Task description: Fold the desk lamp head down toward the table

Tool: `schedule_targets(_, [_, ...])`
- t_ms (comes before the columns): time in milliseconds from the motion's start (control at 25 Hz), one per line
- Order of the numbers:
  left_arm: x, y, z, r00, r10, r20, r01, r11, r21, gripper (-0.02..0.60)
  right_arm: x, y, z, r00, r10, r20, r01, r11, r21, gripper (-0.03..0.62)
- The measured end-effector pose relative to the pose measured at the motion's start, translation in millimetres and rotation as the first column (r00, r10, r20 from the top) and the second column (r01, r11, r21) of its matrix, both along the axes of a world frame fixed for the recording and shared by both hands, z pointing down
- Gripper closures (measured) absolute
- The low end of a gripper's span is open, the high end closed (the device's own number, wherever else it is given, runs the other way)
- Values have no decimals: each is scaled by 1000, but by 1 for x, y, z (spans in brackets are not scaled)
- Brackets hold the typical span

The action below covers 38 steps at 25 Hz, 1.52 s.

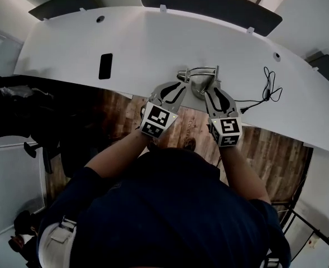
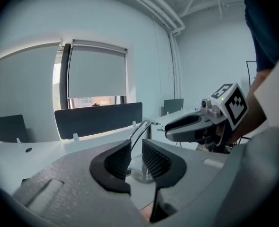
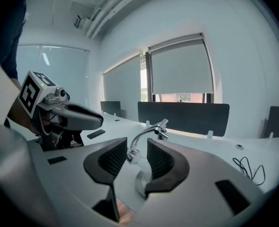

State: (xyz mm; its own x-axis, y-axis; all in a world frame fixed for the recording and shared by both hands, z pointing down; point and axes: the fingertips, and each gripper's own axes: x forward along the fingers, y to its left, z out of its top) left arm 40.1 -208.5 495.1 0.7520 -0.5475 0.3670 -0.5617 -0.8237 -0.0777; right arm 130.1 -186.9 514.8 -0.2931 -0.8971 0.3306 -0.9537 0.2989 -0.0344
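Left gripper (image 2: 135,159): released. I see its two black ribbed pads (image 2: 118,162) standing apart with nothing between them; the shell around them is matte grey, grainy plastic.
Right gripper (image 3: 136,161): also released, its ribbed pads (image 3: 160,160) spread and pressing on nothing. The lamp's small head (image 3: 131,154) shows in the gap, but I cannot tell whether it sits inside the jaws or just past them.
Marker cubes (image 1: 157,120): one white cube with black square patterns sits at the back of each gripper, above the person's forearms.
Desk lamp (image 1: 196,78): on the desk near its front edge, just ahead of both gripper tips and between them.
Lamp arm (image 3: 144,135): thin polished metal, curving up from the low head to a jointed elbow at the top.
Lamp base (image 3: 140,182): round, flat, grey metal disc resting on the desktop.
Desk (image 1: 153,38): long, smooth white top with a curved outline and small round grommet holes near the back.
Black device (image 1: 105,66): flat, glossy rectangle lying on the desk, well to the left of the lamp.
Cable (image 1: 270,87): thin black cord in loose loops on the desk to the lamp's right.
Partition screens (image 1: 209,1): dark panels clipped along the desk's far edge.
Floor (image 1: 265,144): brown wood-grain planks below the desk edge.
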Motion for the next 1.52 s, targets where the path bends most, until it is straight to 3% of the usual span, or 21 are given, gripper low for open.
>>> schedule_targets(160, [-5,24,-48,994,59,-96,-59,998,5,522,-30,20,-41,997,-53,50,50,997,55,500])
schedule_targets(320, [-11,48,-79,985,107,-136,-105,994,23,571,-56,38,-83,991,-109,76,99,987,125,532])
schedule_targets(600, [-20,68,-110,969,128,-213,-122,992,43,575,-84,64,-119,977,-186,100,166,969,182,581])
schedule_targets(1520, [-25,87,-104,967,150,-206,-146,989,33,575,-96,74,-110,977,-181,114,160,972,172,585])
